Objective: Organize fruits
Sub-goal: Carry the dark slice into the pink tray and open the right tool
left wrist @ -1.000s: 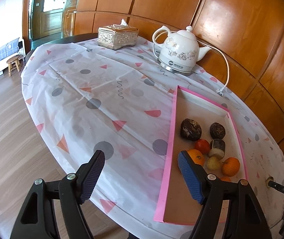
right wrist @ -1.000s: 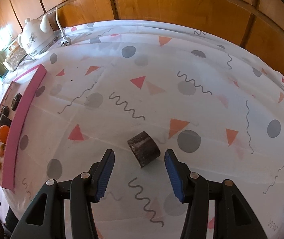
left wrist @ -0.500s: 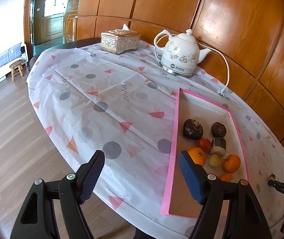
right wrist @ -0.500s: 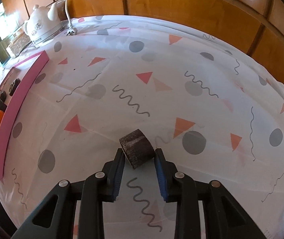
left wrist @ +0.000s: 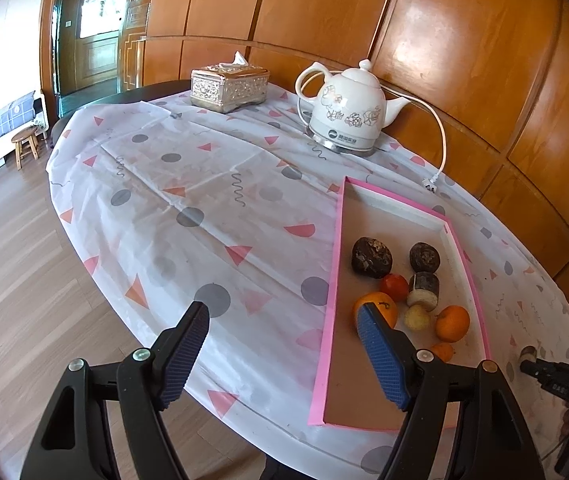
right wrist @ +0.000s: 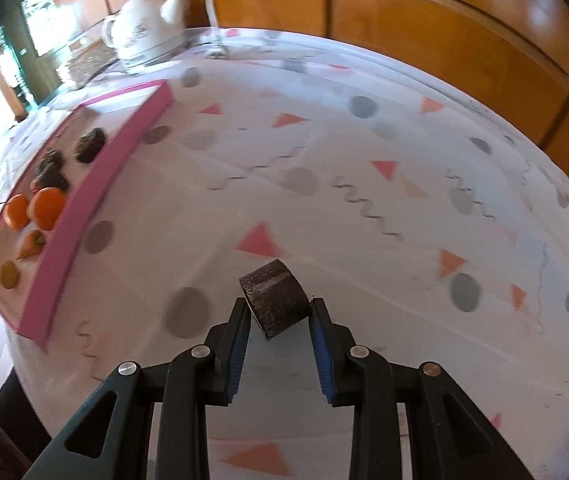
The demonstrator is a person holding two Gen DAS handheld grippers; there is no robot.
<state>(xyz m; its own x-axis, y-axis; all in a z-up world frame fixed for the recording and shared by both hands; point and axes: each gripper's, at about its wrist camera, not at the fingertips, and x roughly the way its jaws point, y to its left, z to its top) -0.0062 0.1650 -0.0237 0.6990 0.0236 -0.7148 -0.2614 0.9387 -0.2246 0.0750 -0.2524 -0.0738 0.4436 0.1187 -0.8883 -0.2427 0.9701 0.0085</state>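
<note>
My right gripper (right wrist: pixel 280 312) is shut on a dark brown cylindrical fruit piece (right wrist: pixel 274 298), held just above the patterned tablecloth. The pink-rimmed tray (right wrist: pixel 84 216) lies to its left, with oranges (right wrist: pixel 46 208) and dark fruits (right wrist: pixel 90 144) inside. In the left wrist view the same tray (left wrist: pixel 334 280) holds two dark round fruits (left wrist: pixel 371 257), a cut dark piece (left wrist: pixel 424 289), a red fruit, a pale one and oranges (left wrist: pixel 452 322). My left gripper (left wrist: pixel 284 336) hangs open over the table's near edge, its right finger above the tray's near end, nothing between the pads.
A white flowered kettle (left wrist: pixel 346 120) with a cord stands at the back, a silver tissue box (left wrist: pixel 228 86) to its left. Wood panelling curves behind the table. The wooden floor and a small stool (left wrist: pixel 26 146) lie to the left. A black device (left wrist: pixel 560 376) sits at the right edge.
My right gripper closed on the dark fruit piece, lifted it off the cloth and swung left toward the tray. My left gripper stayed open and drew back slightly.
</note>
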